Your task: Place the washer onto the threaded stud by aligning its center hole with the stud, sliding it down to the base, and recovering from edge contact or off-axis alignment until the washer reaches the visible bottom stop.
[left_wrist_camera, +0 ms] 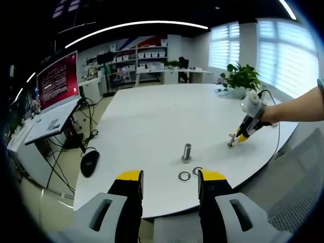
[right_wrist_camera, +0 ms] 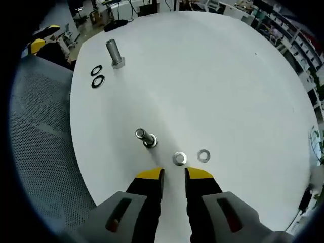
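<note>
While the right gripper (right_wrist_camera: 173, 173) hovers low with fingers apart and empty, a washer (right_wrist_camera: 179, 158) lies flat on the table (right_wrist_camera: 228, 76) just ahead, beside the stud (right_wrist_camera: 146, 137), handy for pickup. Over at the left gripper (left_wrist_camera: 169, 178), fingers also apart, two washers (left_wrist_camera: 185, 176) wait near another stud (left_wrist_camera: 187, 153).

My left gripper (left_wrist_camera: 171, 183) has two black jaws capped in yellow, each rising from a pale grey housing with a dark slotted recess. My right gripper (right_wrist_camera: 173, 174) is built the same: yellow tips, black jaws, grey shoulders with dark slots. Seen from the left gripper view, the right gripper (left_wrist_camera: 238, 139) carries a thin dark cable (left_wrist_camera: 274, 117), and my forearm (left_wrist_camera: 298, 108) is bare.
</note>
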